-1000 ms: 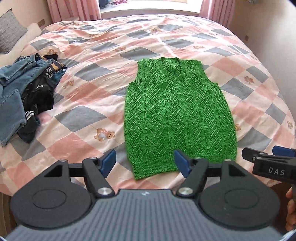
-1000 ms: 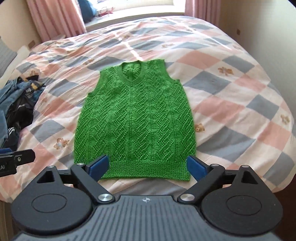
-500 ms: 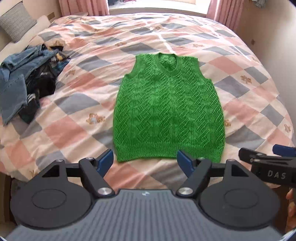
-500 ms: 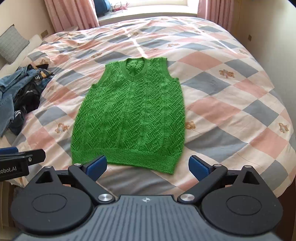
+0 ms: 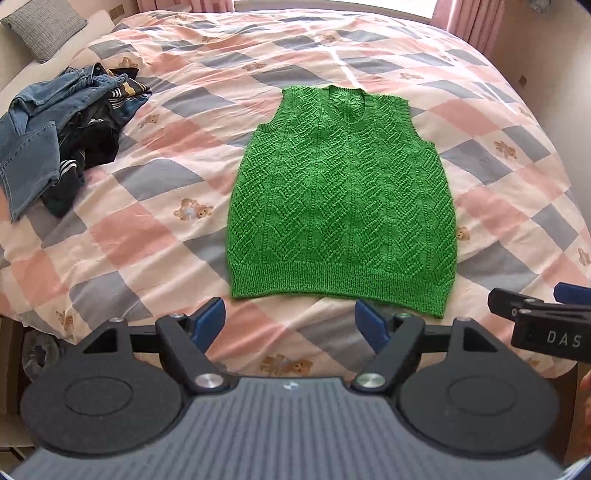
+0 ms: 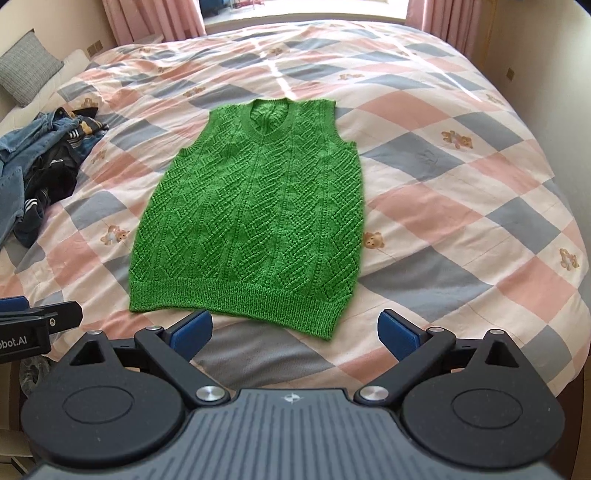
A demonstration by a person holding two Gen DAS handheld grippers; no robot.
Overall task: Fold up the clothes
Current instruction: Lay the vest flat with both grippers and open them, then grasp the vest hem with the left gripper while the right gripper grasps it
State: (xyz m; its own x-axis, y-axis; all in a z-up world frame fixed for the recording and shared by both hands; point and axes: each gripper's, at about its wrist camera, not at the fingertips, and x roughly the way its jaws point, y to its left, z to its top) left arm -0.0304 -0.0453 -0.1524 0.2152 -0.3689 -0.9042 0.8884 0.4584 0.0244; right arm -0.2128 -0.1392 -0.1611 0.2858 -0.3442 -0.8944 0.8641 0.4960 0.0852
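Note:
A green knitted sleeveless vest [image 5: 341, 203] [image 6: 255, 218] lies flat on the bed, neck away from me, ribbed hem toward me. My left gripper [image 5: 290, 323] hovers open just short of the hem, holding nothing. My right gripper [image 6: 295, 332] is also open and empty, near the hem's right corner. The right gripper's fingertip [image 5: 532, 310] shows at the right edge of the left wrist view. The left gripper's fingertip [image 6: 40, 317] shows at the left edge of the right wrist view.
A checked pink, grey and white quilt [image 5: 155, 236] [image 6: 461, 206] covers the bed. A heap of jeans and dark clothes [image 5: 62, 136] [image 6: 40, 166] sits at the left. A grey pillow [image 5: 44, 26] lies at the far left. Pink curtains and a wall [image 6: 535, 55] bound the far and right sides.
Both grippers have pulled back from the vest and risen, so the hem now lies farther ahead of the fingers. The vest has not moved. Both stay open.

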